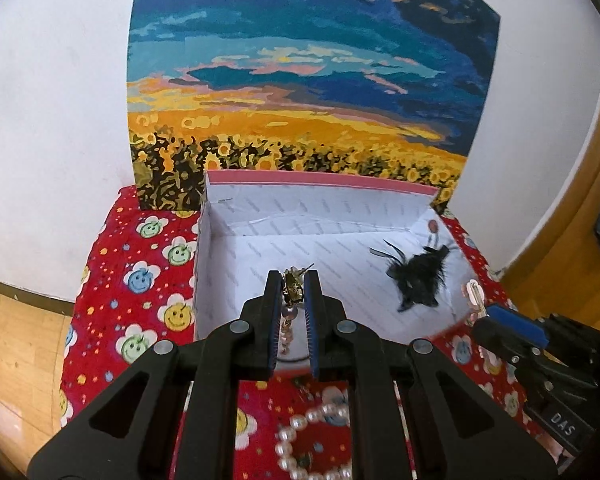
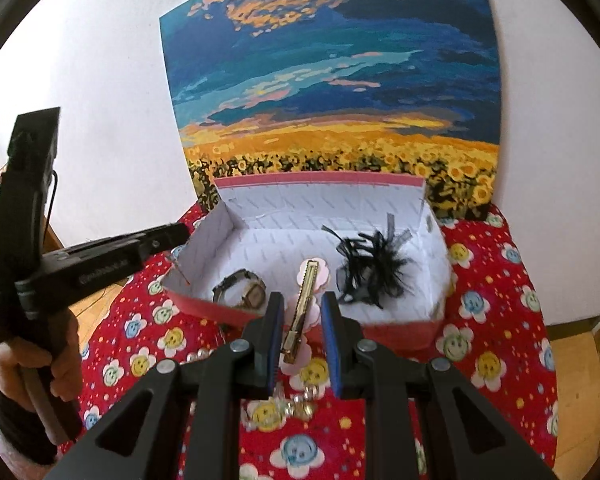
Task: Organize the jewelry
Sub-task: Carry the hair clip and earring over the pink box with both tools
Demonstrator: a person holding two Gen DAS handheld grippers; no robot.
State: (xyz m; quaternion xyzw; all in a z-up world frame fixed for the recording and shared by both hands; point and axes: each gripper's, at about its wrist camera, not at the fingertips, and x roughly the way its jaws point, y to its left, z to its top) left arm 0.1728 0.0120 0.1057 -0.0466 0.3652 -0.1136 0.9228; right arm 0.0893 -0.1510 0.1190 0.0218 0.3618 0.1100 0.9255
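My left gripper (image 1: 293, 280) is shut on a gold earring (image 1: 293, 291), and the earring's beaded chain (image 1: 288, 336) dangles over the near edge of the white box (image 1: 320, 178). My right gripper (image 2: 302, 300) is shut on a gold hair clip (image 2: 305, 300) backed by a pink flower, held above the box's front wall (image 2: 400, 332). Inside the box lie a black feather piece (image 2: 372, 276) and a metal watch (image 2: 242, 290). In the left wrist view the right gripper (image 1: 480, 320) shows at the box's right corner. In the right wrist view the left gripper (image 2: 182, 232) reaches in from the left.
The box stands on a red cloth (image 2: 500, 320) with smiley flowers. A pearl bracelet (image 1: 312, 436) and clear beads (image 2: 296, 404) lie on the cloth near me. A sunflower painting (image 1: 300, 80) leans on the white wall behind. A hand (image 2: 56, 356) holds the left gripper's handle.
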